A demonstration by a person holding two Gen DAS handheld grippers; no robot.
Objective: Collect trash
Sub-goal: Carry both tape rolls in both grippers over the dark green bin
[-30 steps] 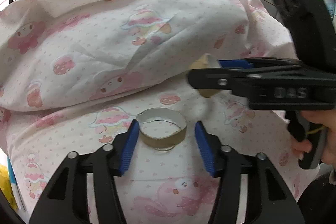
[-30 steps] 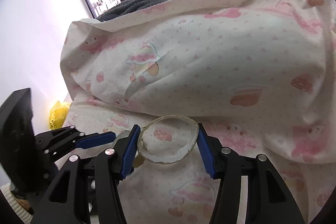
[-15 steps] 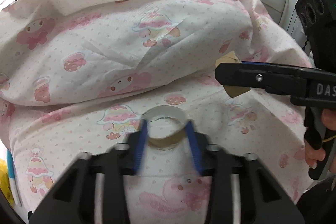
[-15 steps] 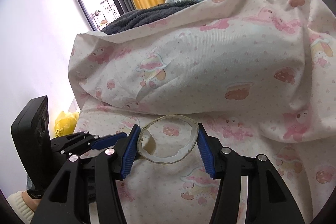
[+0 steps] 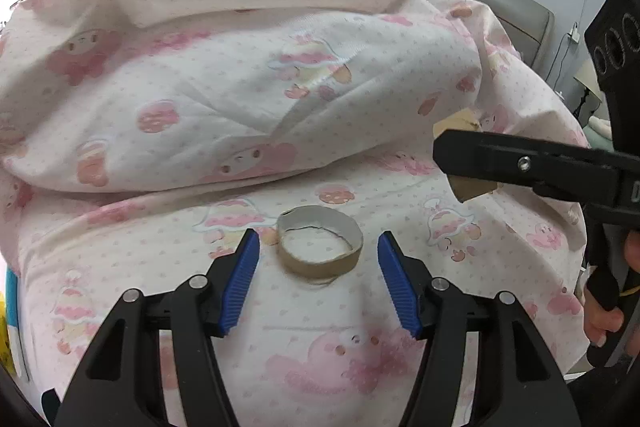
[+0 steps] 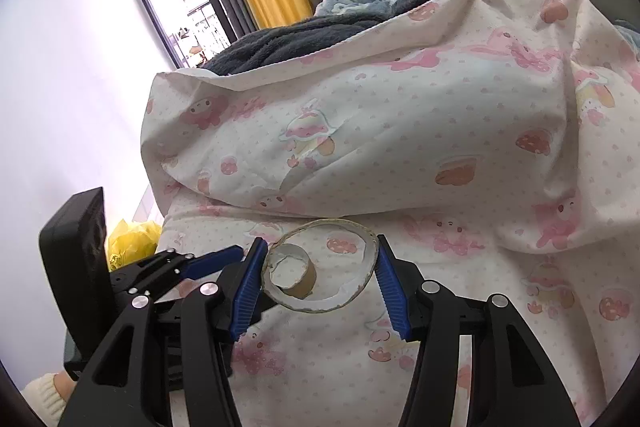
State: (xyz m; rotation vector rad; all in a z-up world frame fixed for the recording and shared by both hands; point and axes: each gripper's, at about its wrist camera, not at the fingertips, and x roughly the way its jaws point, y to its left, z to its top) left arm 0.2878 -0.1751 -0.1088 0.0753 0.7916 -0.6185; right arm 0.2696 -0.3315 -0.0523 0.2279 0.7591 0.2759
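The left gripper [image 5: 318,281] points down at a short brown cardboard ring with a torn white rim [image 5: 320,247], which lies on the pink cartoon-print bedsheet [image 5: 320,347] just in front of the folded pink-print quilt [image 5: 240,99]. Its jaws are opening at this moment; the ring sits between the blue pads [image 5: 240,281] with a gap on each side, so nothing is gripped. The right gripper [image 6: 318,281] is clamped on a wider, thin cardboard hoop with ragged edges [image 6: 352,291], held above the bedsheet; both pads press the hoop's outer wall. Through this hoop the right wrist view shows the short ring on the sheet beyond it. A yellow plastic bag [image 6: 132,235] is visible at the bed's far edge; whether it is the trash receptacle cannot be determined. Probable faults from this state: (1) the short ring is thin and already torn, so a closing force across its diameter is likely to collapse it into an oval and let it slip out of the pads; (2) the soft bedsheet yields under the ring, so a low approach could pinch fabric together with the cardboard and drag the sheet upward; (3) the hoop in the right gripper is held by edge friction alone, and any further squeeze or a sharp wrist motion could buckle it and release it; (4) the two grippers work close together, so a careless reach could cause contact between them.
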